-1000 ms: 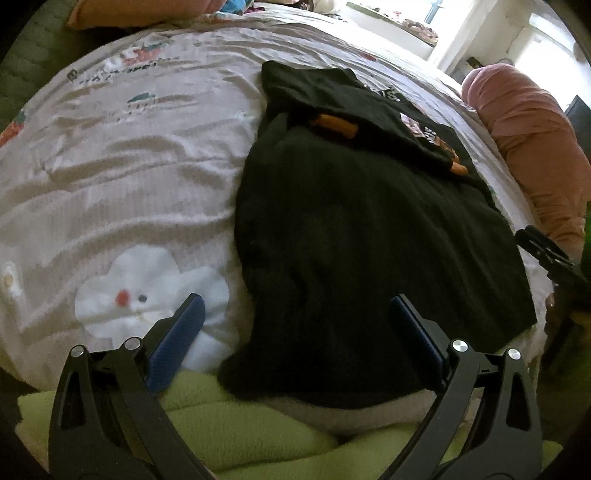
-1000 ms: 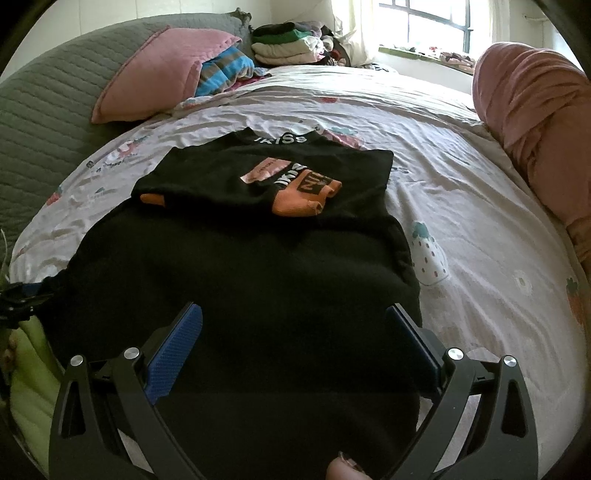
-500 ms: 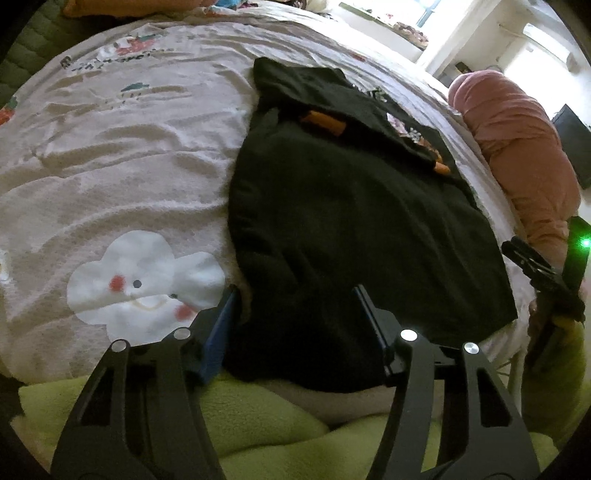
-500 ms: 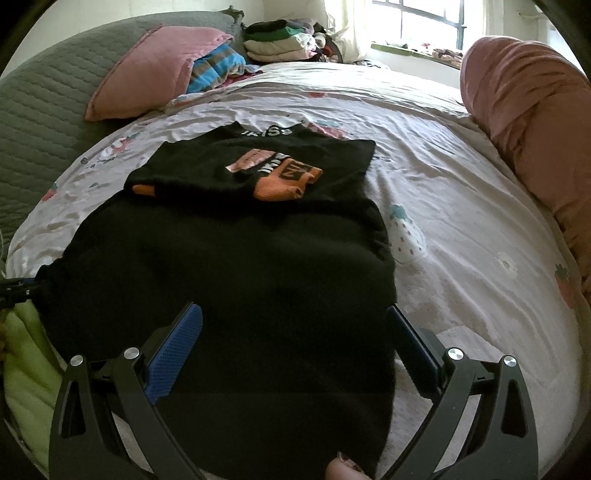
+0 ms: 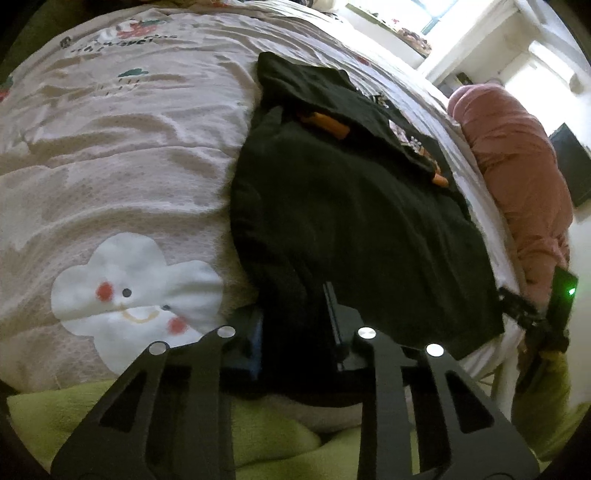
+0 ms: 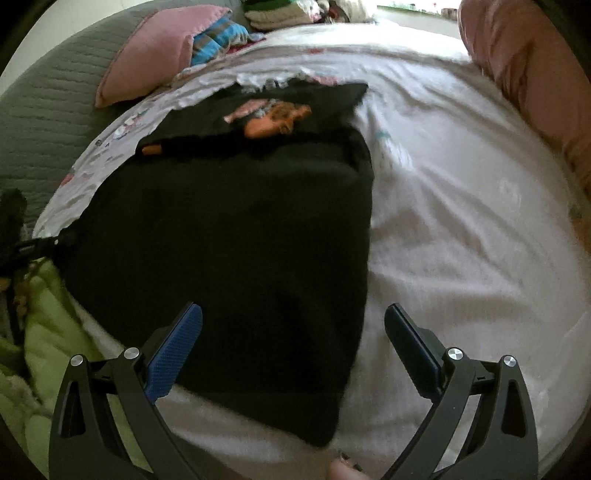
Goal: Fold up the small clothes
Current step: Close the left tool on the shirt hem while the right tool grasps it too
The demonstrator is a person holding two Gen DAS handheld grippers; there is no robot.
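**Left gripper pinches the near corner of the black garment; right gripper stands wide over the other corner**

The left gripper (image 5: 295, 325) has just been closing, and its jaws now stand close together with a bunched fold of the black garment (image 5: 351, 221) caught between them at the near left corner, close to the edge of the bed. Its blue pad shows on the left of the fold, pressed against the cloth. The right gripper (image 6: 293, 332) has its jaws well apart, nothing clamped; the left pad lies over the dark fabric and the right pad over the bare bedspread (image 6: 461, 221), so the garment's right edge runs between them.

The black garment lies flat on the bedspread, stretching from the near edge toward the middle of the bed. On its far end sits a smaller black shirt (image 6: 295, 107) with an orange and pink print. A white cloud face (image 5: 136, 291) is printed on the bedspread just left of the pinched corner. A lime green blanket (image 5: 147, 417) hangs below the near edge. A pink pillow (image 6: 155, 48) and a stack of folded clothes (image 6: 280, 13) rest at the far side, and a pink bolster (image 5: 517, 166) lies along the right
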